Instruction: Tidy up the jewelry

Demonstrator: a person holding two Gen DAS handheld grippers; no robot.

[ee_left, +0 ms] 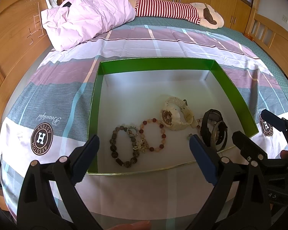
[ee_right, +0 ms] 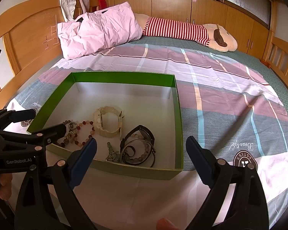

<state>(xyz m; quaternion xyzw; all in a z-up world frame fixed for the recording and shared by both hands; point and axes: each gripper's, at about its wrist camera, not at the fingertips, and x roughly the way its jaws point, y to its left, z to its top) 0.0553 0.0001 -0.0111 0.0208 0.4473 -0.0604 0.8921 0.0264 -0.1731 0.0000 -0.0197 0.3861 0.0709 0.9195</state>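
A green box [ee_left: 155, 63] with a white floor sits on the bed; it also shows in the right wrist view [ee_right: 122, 77]. Inside lie a dark bead bracelet [ee_left: 122, 147], a red bead bracelet [ee_left: 153, 135], a white watch [ee_left: 177, 116], a black watch [ee_left: 213, 128] and small gold pieces [ee_left: 142, 145]. My left gripper [ee_left: 144, 141] is open and empty, hovering over the box's near edge. My right gripper [ee_right: 141, 143] is open and empty, over the box's near right corner, above the black watch [ee_right: 142, 134] and bangles [ee_right: 140, 157].
The box rests on a plaid bedsheet [ee_left: 144, 42]. A pink pillow [ee_left: 86, 17] and a striped plush toy [ee_left: 172, 9] lie at the far side. Wooden bed frame [ee_left: 13, 38] at left, wardrobe doors behind.
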